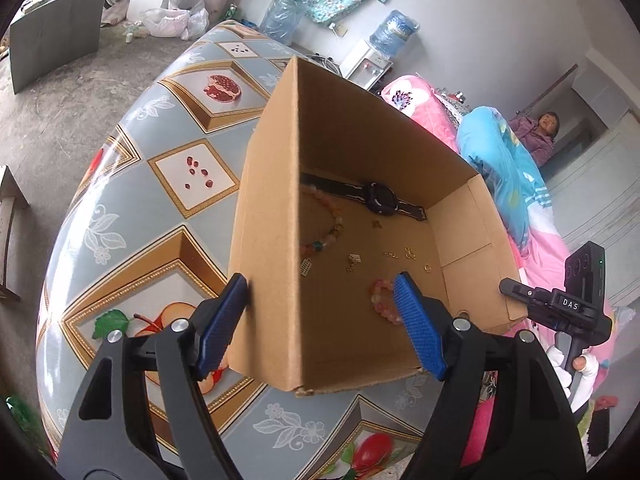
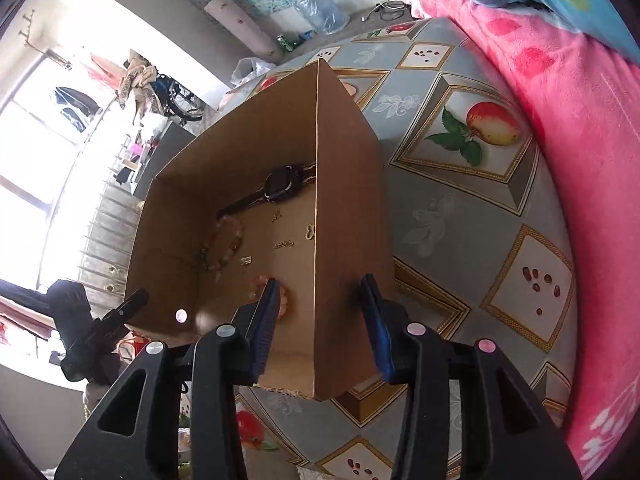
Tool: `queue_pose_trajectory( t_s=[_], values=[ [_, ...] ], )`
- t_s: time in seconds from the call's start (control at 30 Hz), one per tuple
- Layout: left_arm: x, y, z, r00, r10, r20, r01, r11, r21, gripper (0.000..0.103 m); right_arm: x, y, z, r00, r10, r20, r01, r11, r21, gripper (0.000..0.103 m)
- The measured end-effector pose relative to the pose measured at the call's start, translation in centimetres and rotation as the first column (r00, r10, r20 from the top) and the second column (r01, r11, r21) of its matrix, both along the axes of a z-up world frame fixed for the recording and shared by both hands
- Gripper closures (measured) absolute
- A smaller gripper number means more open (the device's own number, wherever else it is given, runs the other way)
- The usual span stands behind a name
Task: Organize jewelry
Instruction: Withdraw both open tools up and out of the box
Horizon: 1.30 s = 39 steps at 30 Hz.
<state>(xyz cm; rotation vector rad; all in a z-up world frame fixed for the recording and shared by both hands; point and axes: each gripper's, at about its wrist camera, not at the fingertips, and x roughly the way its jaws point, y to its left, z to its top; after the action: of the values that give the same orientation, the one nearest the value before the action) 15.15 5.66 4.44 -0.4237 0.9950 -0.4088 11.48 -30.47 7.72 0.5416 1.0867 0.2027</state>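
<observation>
An open cardboard box [image 1: 272, 216] [image 2: 348, 208] stands on the fruit-print table cover [image 1: 160, 208]. Inside lie a black watch [image 1: 380, 198] [image 2: 284, 182], a pastel bead bracelet [image 1: 328, 228] [image 2: 226, 240], a pink bead bracelet [image 1: 382, 300] and small gold pieces [image 1: 410, 254] [image 2: 284, 245]. My left gripper [image 1: 320, 320] is open astride the box's left wall, one pad by the outer face, the other inside near the pink bracelet. My right gripper [image 2: 320, 320] is open astride the box's near right corner, one finger inside, one outside. Its body [image 1: 560, 304] also shows at the right of the left wrist view.
A pink blanket [image 2: 580, 160] and a blue quilt [image 1: 504, 172] border the table on the right. A person [image 1: 540, 132] sits far back by the wall. A water dispenser [image 1: 372, 64] and bags [image 1: 176, 20] stand beyond the table.
</observation>
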Motion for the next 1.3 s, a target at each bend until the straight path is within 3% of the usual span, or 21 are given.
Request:
queue_pose_trajectory(
  t_s=[0.33,0.87,1.3],
  values=[
    [-1.5,-0.2,0.9,0.999,0.028,0.045,-0.032,0.996,0.085,0.03,-1.1,0.5,-0.2,1.0,0.006,0.0,-0.006,1.0,0.014,0.061],
    [-6.2,1.9,0.9,0.998,0.05,0.03,-0.052,0.998,0.048,0.03,-4.1,1.3,-0.6,1.0,0.008,0.013,-0.008,1.0,0.018,0.061],
    [-7.3,1.6,1.0,0.998,0.042,0.037,-0.046,0.994,0.098,0.03,-6.1,0.9,-0.9,0.999,-0.031,0.022,0.029,0.997,0.072,0.061]
  ],
)
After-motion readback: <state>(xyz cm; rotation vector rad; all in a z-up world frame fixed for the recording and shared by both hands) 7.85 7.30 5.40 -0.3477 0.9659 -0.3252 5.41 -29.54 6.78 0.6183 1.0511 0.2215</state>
